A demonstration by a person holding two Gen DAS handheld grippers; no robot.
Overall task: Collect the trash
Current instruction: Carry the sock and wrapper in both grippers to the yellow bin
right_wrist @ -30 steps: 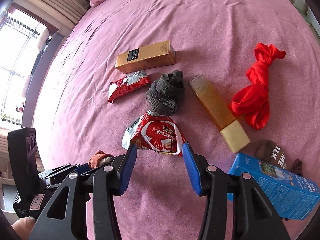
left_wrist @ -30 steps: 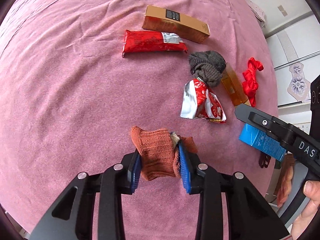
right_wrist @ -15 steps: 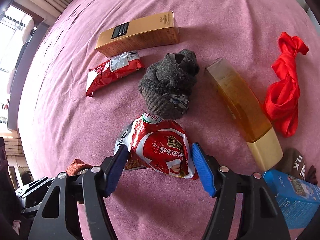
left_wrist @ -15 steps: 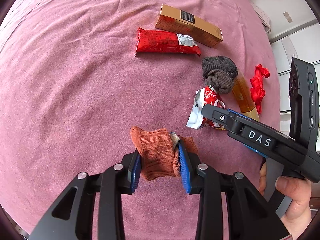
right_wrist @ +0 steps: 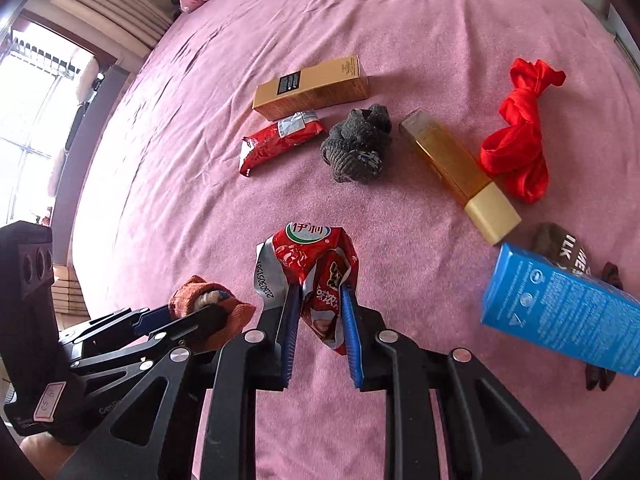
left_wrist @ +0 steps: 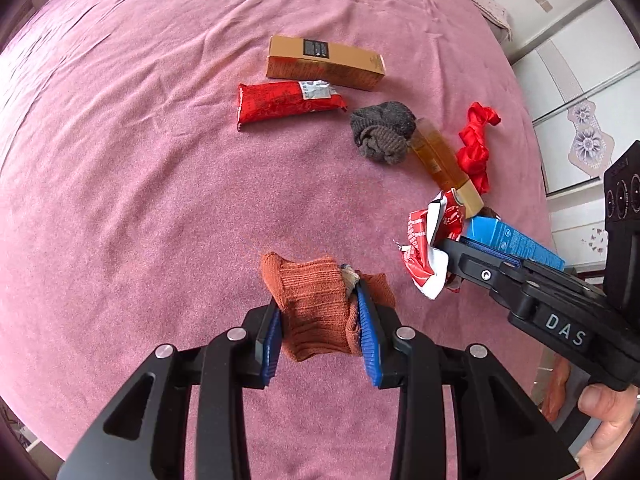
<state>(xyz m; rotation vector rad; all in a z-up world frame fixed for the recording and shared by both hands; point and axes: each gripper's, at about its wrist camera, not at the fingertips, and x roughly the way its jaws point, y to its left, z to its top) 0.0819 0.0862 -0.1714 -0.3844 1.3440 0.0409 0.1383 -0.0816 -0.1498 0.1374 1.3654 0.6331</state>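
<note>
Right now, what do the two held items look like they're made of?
Red wrapper in the right gripper: thin foil-lined plastic film, by the look; glossy print, silvery inside, sharp crumples.
Orange sock in the left gripper: soft knit fabric, matte, with ribbed rows showing; fibre type can't be told.

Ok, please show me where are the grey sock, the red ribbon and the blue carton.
grey sock [right_wrist: 357, 149]: right wrist view, middle of the bundle.
red ribbon [right_wrist: 520, 128]: right wrist view, on the knot.
blue carton [right_wrist: 560, 308]: right wrist view, printed top face.
</note>
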